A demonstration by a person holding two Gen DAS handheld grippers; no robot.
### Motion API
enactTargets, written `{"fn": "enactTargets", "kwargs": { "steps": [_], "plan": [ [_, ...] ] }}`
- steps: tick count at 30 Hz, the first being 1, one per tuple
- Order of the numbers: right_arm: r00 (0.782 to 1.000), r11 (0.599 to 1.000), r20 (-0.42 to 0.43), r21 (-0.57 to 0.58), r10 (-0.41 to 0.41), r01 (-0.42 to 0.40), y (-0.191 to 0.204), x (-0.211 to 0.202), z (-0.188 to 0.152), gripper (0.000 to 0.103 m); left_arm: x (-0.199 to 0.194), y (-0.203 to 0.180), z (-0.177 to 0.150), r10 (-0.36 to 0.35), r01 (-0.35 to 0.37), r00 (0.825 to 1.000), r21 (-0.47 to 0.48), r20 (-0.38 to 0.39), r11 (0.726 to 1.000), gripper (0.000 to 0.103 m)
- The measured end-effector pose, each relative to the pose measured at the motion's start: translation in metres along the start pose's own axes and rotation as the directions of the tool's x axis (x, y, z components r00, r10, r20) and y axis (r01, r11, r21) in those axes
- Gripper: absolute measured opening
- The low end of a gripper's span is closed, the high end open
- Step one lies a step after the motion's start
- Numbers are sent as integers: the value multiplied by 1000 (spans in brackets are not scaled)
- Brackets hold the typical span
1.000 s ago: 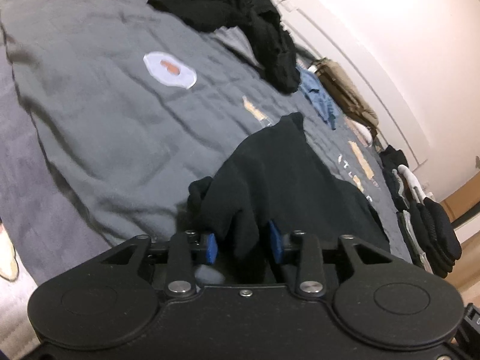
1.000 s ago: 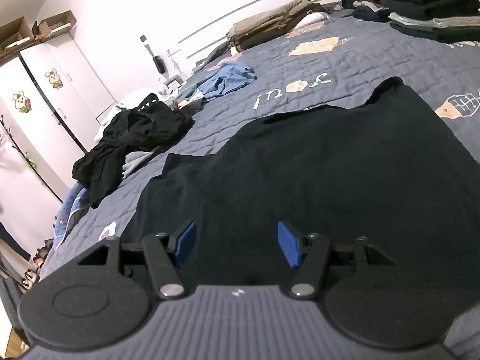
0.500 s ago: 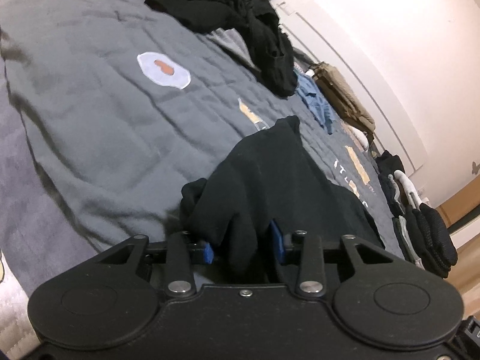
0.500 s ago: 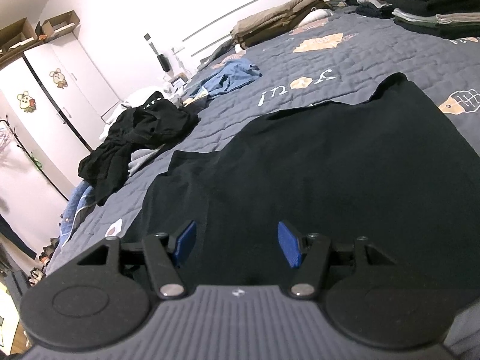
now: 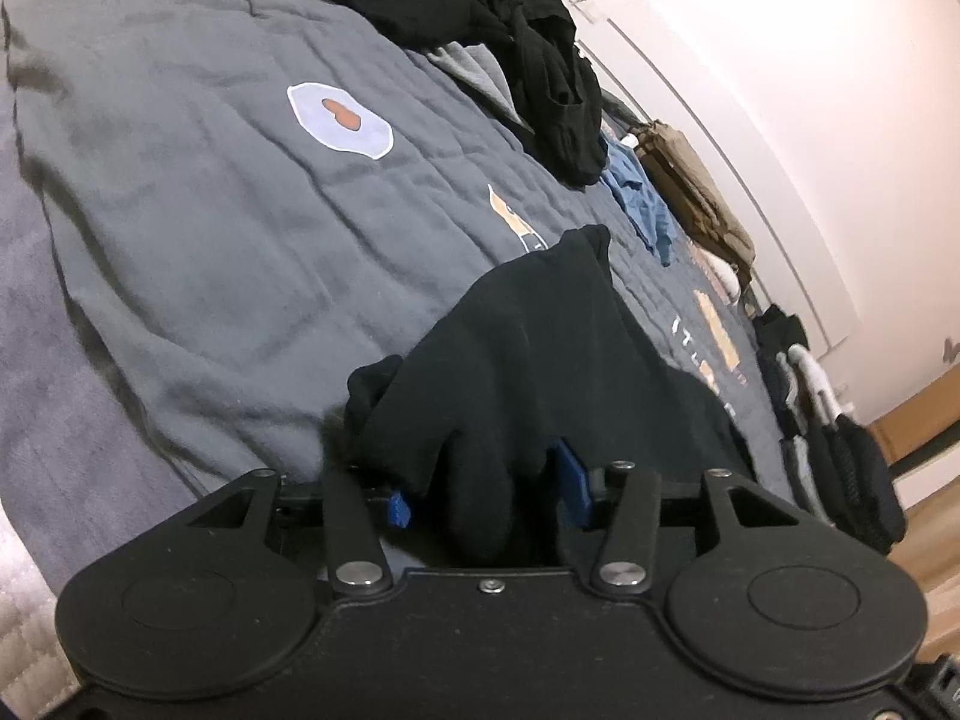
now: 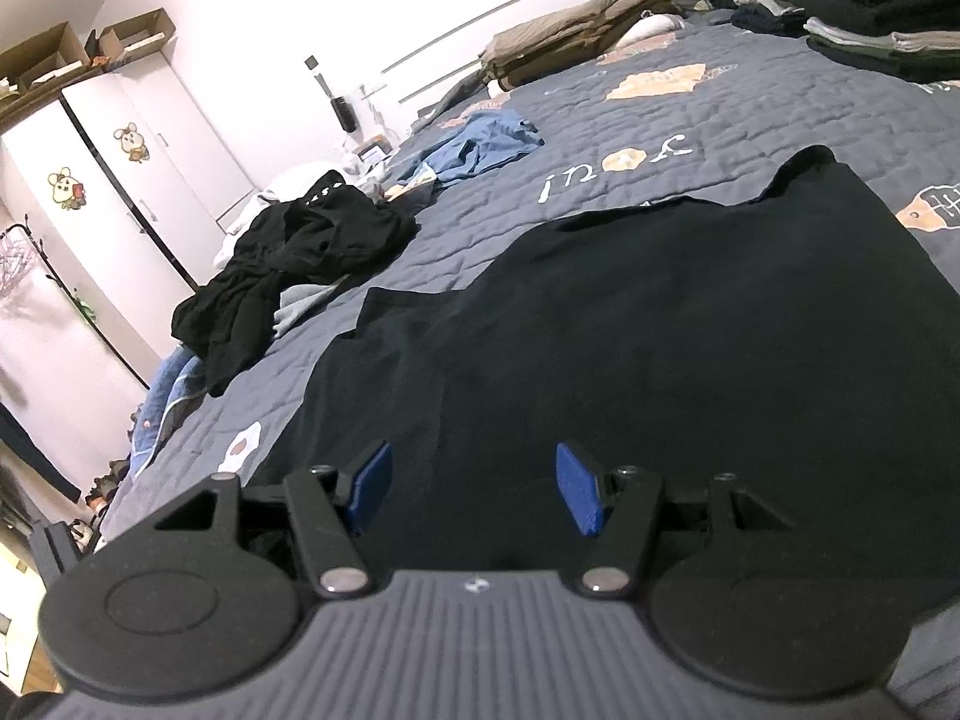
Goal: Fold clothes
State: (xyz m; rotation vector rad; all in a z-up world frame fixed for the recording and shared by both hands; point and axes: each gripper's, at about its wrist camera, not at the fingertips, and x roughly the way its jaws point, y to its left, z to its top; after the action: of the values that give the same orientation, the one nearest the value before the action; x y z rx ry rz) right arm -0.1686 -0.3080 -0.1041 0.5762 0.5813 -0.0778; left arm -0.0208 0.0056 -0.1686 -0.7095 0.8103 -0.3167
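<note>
Black shirt (image 6: 690, 324) lies flat mid-bed; our left gripper (image 5: 486, 489) is opening with a bunched corner between its jaws; right gripper (image 6: 474, 489) spread, empty; we risk the fold springing back.

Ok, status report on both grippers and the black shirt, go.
Left gripper opening, black shirt bunched between its jaws. Right gripper open, empty, over the shirt. Nothing in the way.

A: Any readable text?
B: One item. White lettering on the grey quilt (image 6: 750, 102), far of the black garment (image 6: 690, 312); seen upside down in the right wrist view, reads roughly "inoy" or "you!" with a tan motif in place of one letter. Uncertain.
A: Wardrobe (image 6: 120, 180) stickers?
B: Cartoon animals only, no words.
</note>
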Motion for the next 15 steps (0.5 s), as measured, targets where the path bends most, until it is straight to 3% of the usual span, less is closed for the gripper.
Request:
{"fn": "enactTargets", "kwargs": {
  "steps": [4, 8, 13, 15],
  "plan": [
    [1000, 1000, -1, -8, -2, 2, 2, -1, -1, 60, 0, 0, 0, -2, 2, 1000, -1, 4, 1000, 45],
    [1000, 1000, -8, -6, -3, 3, 3, 0, -2, 60, -5, -6, -1, 4, -6, 999, 52, 39, 999, 28],
    [1000, 1000, -11, 4, -7, 7, 1, 1, -2, 60, -3, -4, -1, 10, -12, 999, 38, 31, 999, 30],
    [1000, 1000, -16, 10, -9, 9, 0, 2, -3, 60, 0, -2, -1, 14, -15, 1000, 18, 13, 1000, 42]
  ]
}}
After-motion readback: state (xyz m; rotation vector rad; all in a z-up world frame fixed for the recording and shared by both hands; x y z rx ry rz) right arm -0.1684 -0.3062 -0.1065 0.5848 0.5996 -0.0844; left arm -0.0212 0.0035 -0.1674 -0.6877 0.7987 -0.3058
